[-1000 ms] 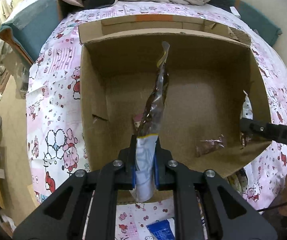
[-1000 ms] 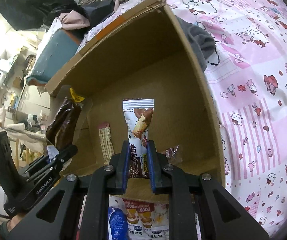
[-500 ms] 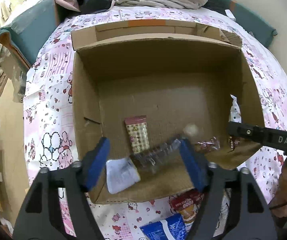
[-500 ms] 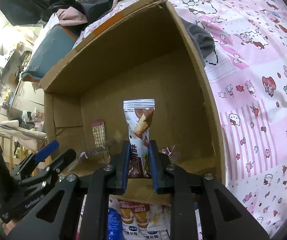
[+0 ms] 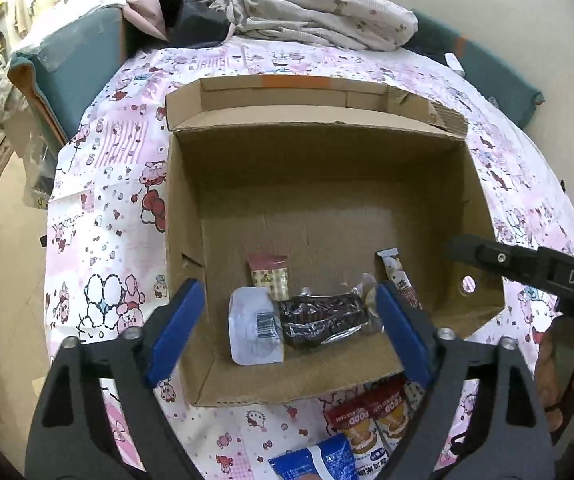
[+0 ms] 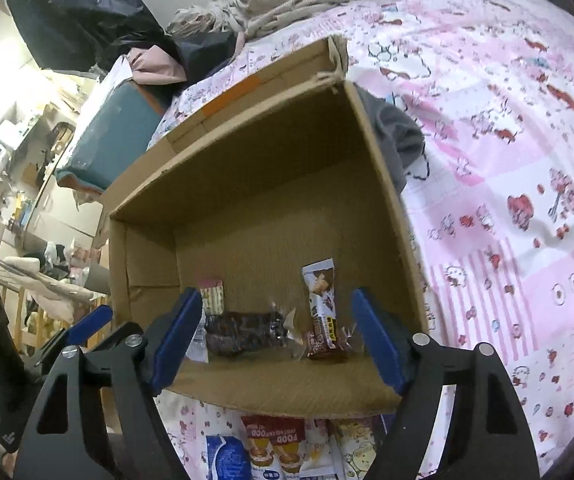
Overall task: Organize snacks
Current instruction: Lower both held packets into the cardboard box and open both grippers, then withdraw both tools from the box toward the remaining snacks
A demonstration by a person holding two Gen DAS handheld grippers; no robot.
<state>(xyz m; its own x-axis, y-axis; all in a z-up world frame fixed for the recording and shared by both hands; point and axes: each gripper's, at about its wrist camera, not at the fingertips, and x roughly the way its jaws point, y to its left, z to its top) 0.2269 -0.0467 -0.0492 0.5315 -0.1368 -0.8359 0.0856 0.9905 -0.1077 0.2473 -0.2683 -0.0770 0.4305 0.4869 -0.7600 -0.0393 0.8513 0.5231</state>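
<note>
An open cardboard box (image 5: 327,184) (image 6: 247,184) sits on the pink cartoon-print cloth. On its floor lie a dark brown snack pack with a white end (image 5: 299,320) (image 6: 243,332), a small pink checked packet (image 5: 269,276) (image 6: 212,300), and a white-and-brown snack bar (image 5: 399,280) (image 6: 321,304). My left gripper (image 5: 287,320) is open and empty above the box's near edge. My right gripper (image 6: 275,336) is open and empty above the near edge; one of its arms shows in the left wrist view (image 5: 527,268).
More snack packs lie on the cloth in front of the box: red FOOD-labelled packs (image 5: 371,420) (image 6: 275,448) and a blue pack (image 5: 315,460) (image 6: 223,456). Bedding (image 5: 315,12) is piled behind. A teal chair (image 5: 71,64) stands at left.
Both grippers opened and let go. The dark snack pack dropped from my left gripper and the white-and-brown bar from my right; both now lie on the box floor. Both grippers drew back.
</note>
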